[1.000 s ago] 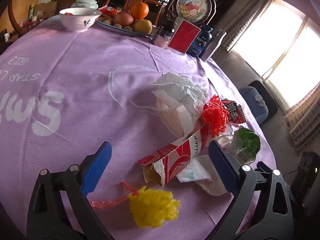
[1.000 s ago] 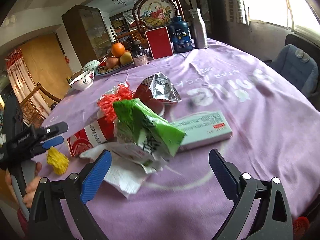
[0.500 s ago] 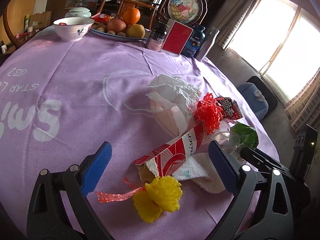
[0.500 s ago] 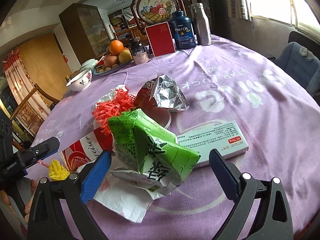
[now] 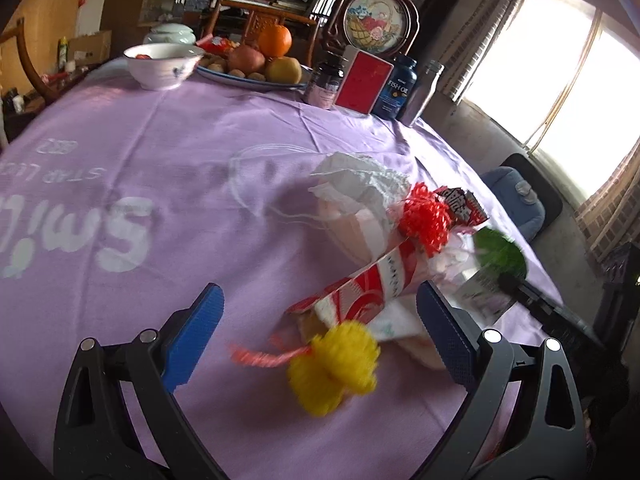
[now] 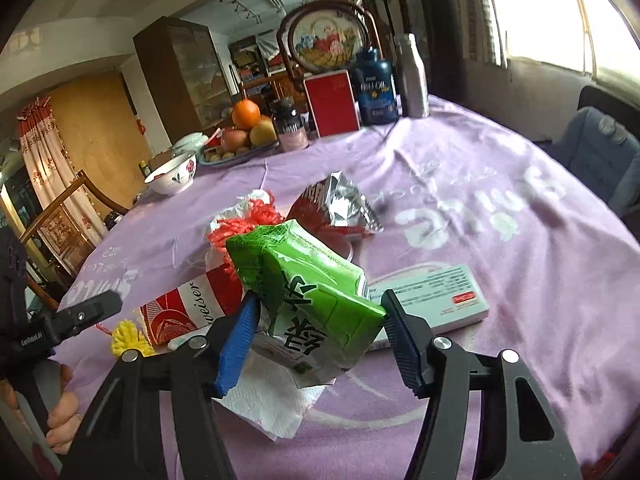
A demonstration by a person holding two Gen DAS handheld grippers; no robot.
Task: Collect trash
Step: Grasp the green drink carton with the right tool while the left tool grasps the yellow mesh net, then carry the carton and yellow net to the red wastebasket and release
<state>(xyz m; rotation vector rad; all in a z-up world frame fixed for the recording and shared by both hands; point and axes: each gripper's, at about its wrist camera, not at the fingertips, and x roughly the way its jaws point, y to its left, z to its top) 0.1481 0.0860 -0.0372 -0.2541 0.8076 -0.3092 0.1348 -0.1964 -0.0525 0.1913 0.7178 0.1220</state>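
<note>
A heap of trash lies on the purple tablecloth (image 5: 120, 184). My left gripper (image 5: 320, 336) is open, with a yellow pompom (image 5: 334, 364) on a red string between its fingers. Behind it lie a red-and-white beer carton (image 5: 372, 284), crumpled white tissue (image 5: 360, 184) and a red pompom (image 5: 424, 216). My right gripper (image 6: 316, 332) has its jaws closing around a green carton (image 6: 316, 292); both pads touch or nearly touch it. Under it lies white tissue (image 6: 272, 404). A foil wrapper (image 6: 340, 208) and a white medicine box (image 6: 436, 296) lie beyond.
At the table's far side stand a white bowl (image 5: 162, 64), a fruit plate (image 5: 256, 68), supplement bottles (image 5: 396, 88), a red box (image 5: 362, 80) and a metal flask (image 5: 424, 92). A blue chair (image 6: 600, 152) stands off the table's right edge.
My right gripper moved forward onto the green carton and its jaws narrowed around it. My left gripper advanced to the yellow pompom, which now sits between its fingers.
</note>
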